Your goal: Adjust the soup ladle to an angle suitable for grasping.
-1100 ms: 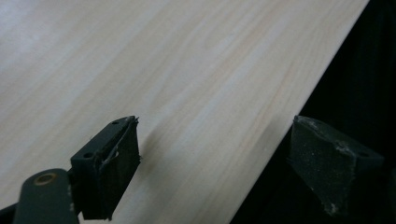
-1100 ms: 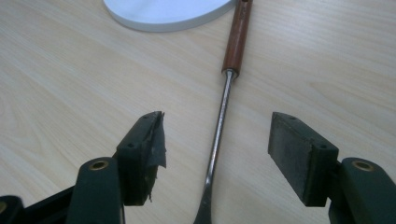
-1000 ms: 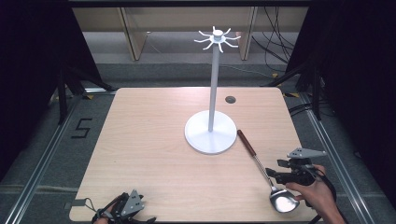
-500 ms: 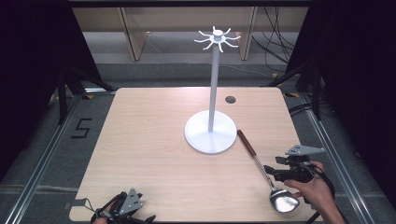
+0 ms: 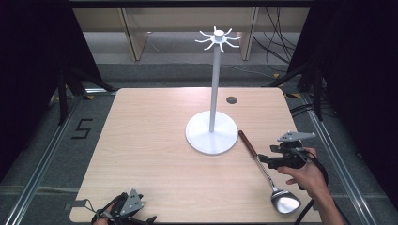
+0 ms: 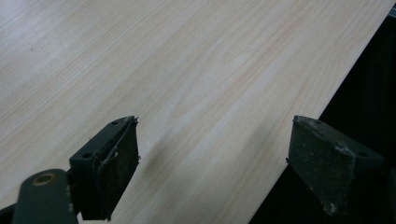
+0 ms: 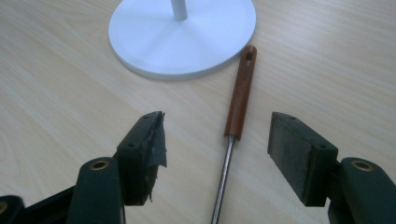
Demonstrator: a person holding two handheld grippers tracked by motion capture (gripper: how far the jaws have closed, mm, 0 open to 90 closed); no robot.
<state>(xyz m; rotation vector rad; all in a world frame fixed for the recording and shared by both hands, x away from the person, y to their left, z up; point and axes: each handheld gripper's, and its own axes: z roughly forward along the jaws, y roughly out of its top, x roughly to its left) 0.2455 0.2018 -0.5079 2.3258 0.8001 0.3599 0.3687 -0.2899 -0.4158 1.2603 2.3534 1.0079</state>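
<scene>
A ladle lies flat on the wooden table, right of centre. Its brown wooden handle points at the white stand's round base, and its metal bowl is near the front edge. My right gripper hovers just right of the ladle's shaft and is open. In the right gripper view the handle and thin metal shaft lie between the open jaws of my right gripper, untouched. My left gripper rests at the front left edge, and in its own view my left gripper is open over bare wood.
The stand's thin pole rises from the base to a ring of white hooks. A small dark grommet hole sits at the back of the table. The table's edge drops off to dark floor beside the left gripper.
My right gripper has edged slightly away from the front edge and closer to the ladle's shaft. The left gripper and the ladle have stayed put.
</scene>
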